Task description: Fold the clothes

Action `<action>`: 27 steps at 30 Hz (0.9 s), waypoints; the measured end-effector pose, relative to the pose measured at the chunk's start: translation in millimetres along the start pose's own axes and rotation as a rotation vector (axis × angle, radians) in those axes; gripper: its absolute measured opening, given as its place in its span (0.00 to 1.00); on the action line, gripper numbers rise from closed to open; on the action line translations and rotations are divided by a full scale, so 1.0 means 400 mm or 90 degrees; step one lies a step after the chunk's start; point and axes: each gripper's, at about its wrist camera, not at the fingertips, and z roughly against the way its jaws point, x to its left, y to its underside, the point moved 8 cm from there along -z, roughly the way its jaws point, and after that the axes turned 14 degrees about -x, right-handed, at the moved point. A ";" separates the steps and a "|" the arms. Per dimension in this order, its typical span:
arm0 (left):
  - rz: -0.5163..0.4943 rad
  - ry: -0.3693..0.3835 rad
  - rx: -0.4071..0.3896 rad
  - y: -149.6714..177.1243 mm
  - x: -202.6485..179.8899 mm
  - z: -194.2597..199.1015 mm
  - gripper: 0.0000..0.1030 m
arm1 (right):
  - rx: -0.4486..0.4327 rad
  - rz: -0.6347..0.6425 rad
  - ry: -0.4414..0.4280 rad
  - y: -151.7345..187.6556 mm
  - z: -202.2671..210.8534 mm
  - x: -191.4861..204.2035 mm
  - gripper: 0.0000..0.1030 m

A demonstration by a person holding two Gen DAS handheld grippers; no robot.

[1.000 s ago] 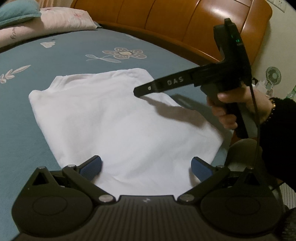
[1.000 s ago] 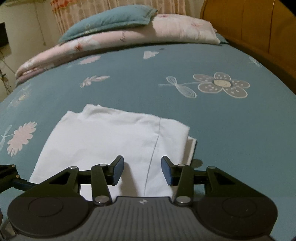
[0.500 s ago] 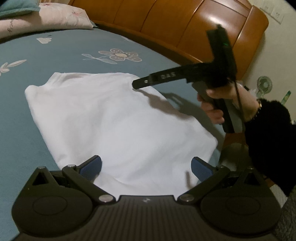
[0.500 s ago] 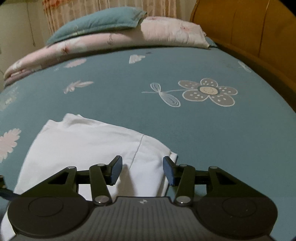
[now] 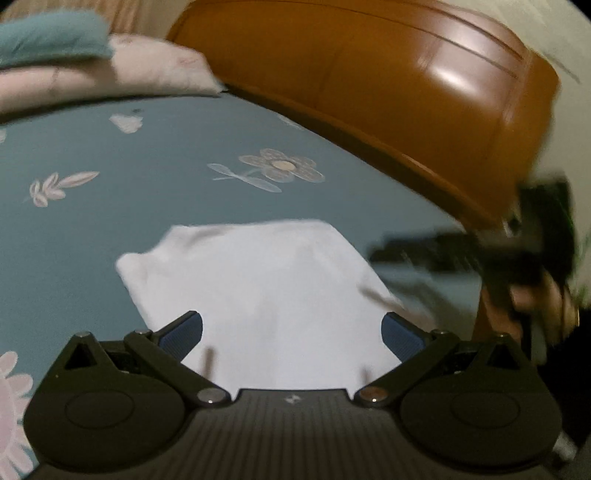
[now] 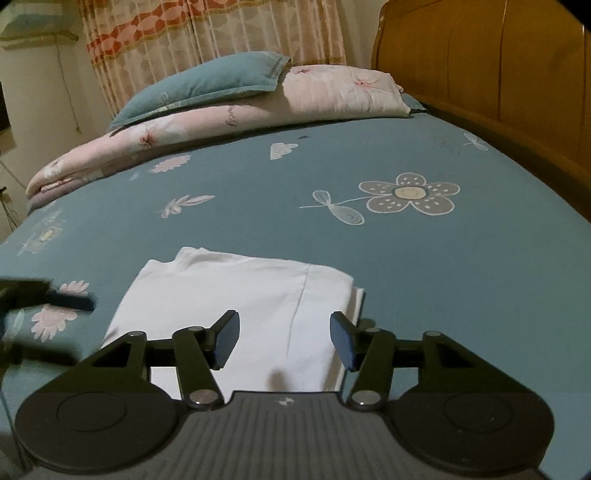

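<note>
Blue-padded fingers of the left gripper (image 5: 291,332) stand wide apart, with nothing pinched between them; it hangs above the near part of the folded white garment (image 5: 258,295) without touching it. The right gripper (image 6: 284,338) has its jaws partly apart and opening, the pads clear of the cloth, which shows below in the gap between them but is not held. From the left wrist view the right gripper appears as a dark, blurred shape off to the right, gripped by a hand (image 5: 532,306) with a dark sleeve (image 5: 576,354) behind it; it sits past the garment's right edge.

The garment (image 6: 236,299) lies flat on the blue bedsheet (image 6: 443,277), folded into a neat rectangle, a seam running down its right part and a lower layer peeking out along the right edge. A printed flower (image 6: 410,194) with a stem decorates the sheet beyond the garment, well apart from it, and smaller leaf and flower prints are scattered about.

At the far end of the bed a pink floral quilt (image 6: 325,92) lies folded, with a teal pillow (image 6: 207,83) on top. A wooden headboard (image 5: 369,74) runs along the right side, and striped curtains (image 6: 221,29) hang behind the bedding.
</note>
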 end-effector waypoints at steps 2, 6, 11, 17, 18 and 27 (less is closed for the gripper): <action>0.045 -0.001 0.032 0.011 0.039 -0.051 0.99 | 0.007 -0.007 -0.004 0.010 0.003 0.005 0.57; 0.054 -0.032 0.060 0.052 0.076 -0.114 0.99 | 0.020 0.000 -0.019 0.028 0.025 0.029 0.57; 0.059 -0.056 0.068 0.025 0.065 -0.088 0.99 | 0.058 0.047 -0.067 0.070 0.054 0.112 0.58; 0.019 -0.091 0.047 0.009 0.049 0.013 0.99 | 0.084 0.126 -0.160 0.123 0.053 0.284 0.62; 0.014 -0.096 0.044 0.011 0.046 0.029 0.99 | 0.091 0.131 -0.163 0.135 0.046 0.300 0.63; 0.002 -0.106 0.028 0.044 0.020 0.118 0.99 | 0.102 0.287 -0.130 0.236 0.034 0.374 0.78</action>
